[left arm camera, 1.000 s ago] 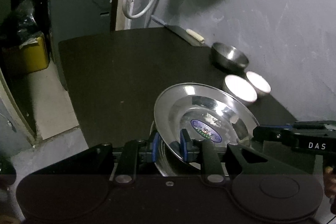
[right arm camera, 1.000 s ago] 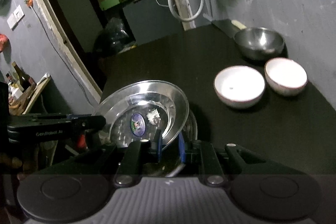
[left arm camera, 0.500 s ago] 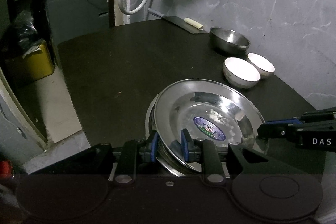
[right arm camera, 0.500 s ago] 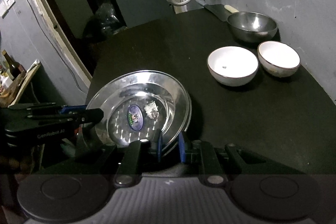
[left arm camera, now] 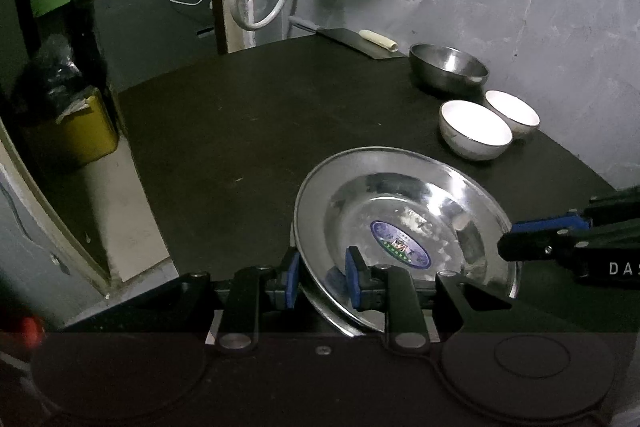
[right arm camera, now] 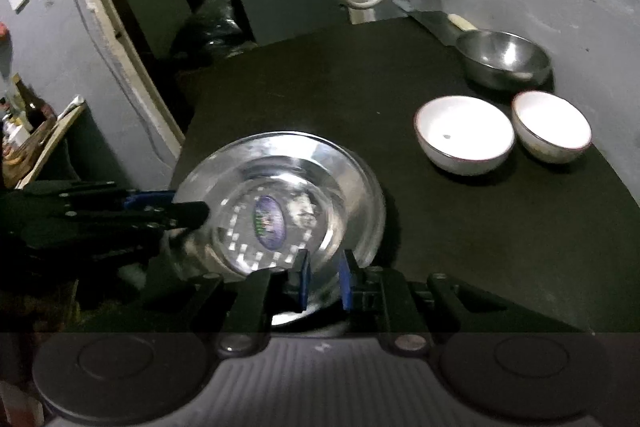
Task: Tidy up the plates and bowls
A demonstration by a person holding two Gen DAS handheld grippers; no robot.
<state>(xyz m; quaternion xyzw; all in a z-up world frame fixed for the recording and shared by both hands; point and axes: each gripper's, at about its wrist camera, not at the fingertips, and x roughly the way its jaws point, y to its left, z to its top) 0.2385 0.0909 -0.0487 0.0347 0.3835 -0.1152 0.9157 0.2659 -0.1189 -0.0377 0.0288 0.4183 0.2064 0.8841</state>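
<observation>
A shiny steel plate (left arm camera: 400, 211) (right arm camera: 280, 187) with a blue sticker in its middle lies near the front of the dark table (left arm camera: 240, 131), nested on a second steel plate whose rim barely shows under it. My left gripper (left arm camera: 322, 279) is shut on the plate's near-left rim, one blue pad outside and one inside. My right gripper (right arm camera: 324, 281) is shut on the rim at the opposite side. Each gripper shows in the other's view, the right gripper (left arm camera: 508, 247) at the plate's right edge and the left gripper (right arm camera: 196, 213) at its left edge.
Two white bowls (left arm camera: 476, 129) (left arm camera: 512, 111) sit side by side at the back right, with a steel bowl (left arm camera: 448, 67) behind them near the grey wall. A cleaver (left arm camera: 360, 39) lies at the far edge. A yellow bin (left arm camera: 80, 131) stands on the floor to the left.
The top plate was tilted up off the lower plate a second ago; it has come down and now lies level on it. Both grippers stayed on its rim.
</observation>
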